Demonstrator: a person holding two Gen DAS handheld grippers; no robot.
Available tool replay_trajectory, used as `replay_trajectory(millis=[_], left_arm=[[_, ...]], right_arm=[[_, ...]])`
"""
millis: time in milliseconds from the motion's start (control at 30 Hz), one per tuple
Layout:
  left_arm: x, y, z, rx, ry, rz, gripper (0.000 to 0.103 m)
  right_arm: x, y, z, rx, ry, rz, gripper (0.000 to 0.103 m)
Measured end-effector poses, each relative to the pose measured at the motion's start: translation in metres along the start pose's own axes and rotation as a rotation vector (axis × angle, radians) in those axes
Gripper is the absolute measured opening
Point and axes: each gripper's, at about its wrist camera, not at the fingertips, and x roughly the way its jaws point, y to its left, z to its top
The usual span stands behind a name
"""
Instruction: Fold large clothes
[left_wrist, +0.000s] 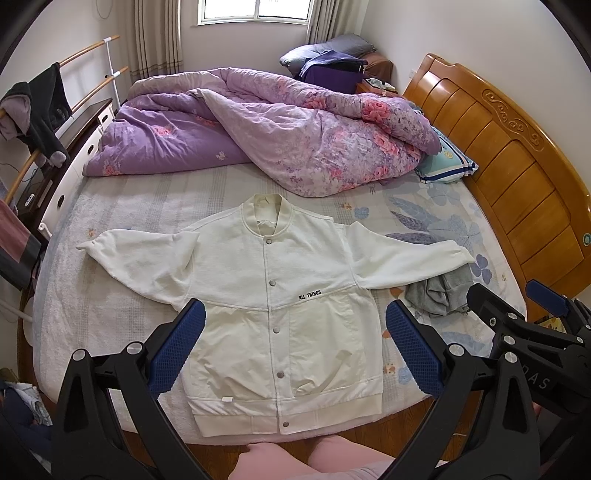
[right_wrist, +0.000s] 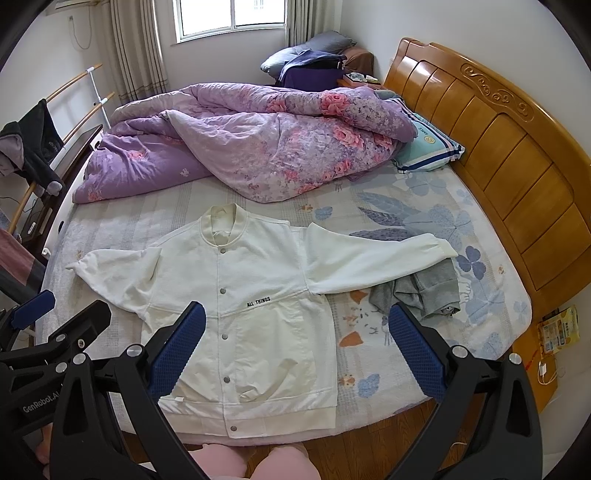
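While we hold both tools above the near edge of the bed (left_wrist: 122, 206), the white jacket (left_wrist: 280, 288) lies spread flat on the pale floral sheet, front side up, snapped closed down the middle, its collar pointing toward the far side and its ribbed hem at the edge nearest us. Both sleeves stretch outward, and the small black lettering "ALL THINGS" sits on the chest panel. Our left gripper (left_wrist: 295, 343) hovers over the lower half of the jacket with its blue-padded fingers (left_wrist: 177, 347) spread wide apart and nothing between them. Our right gripper (right_wrist: 295, 343) is likewise parted, holding nothing, one finger above the jacket's lower front and the other above bare sheet beside the hem. In the left wrist view the right gripper's black frame shows at the right edge; in the right wrist view the left one shows at the left edge. A crumpled grey garment (left_wrist: 441, 295) lies on the sheet just under the end of the sleeve that reaches toward the wooden headboard (left_wrist: 509, 155). Behind the jacket a purple floral quilt (left_wrist: 266, 136) is bunched across the bed, with a blue-trimmed pillow (left_wrist: 447, 162) tucked against it by the headboard. Dark clothes hang on a wooden rack (left_wrist: 92, 48) along the opposite side, and pink-clad knees (left_wrist: 280, 461) show at the bottom over the wood floor.
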Motion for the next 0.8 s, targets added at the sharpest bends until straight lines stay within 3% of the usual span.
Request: replay_trajectory(millis=[800], left_arm=[[0.009,-0.003,-0.008,-0.029,0.012,0.004,0.098]], right_arm=[[0.005,0.007,0.005,-0.012,0.015,0.029,0.096]])
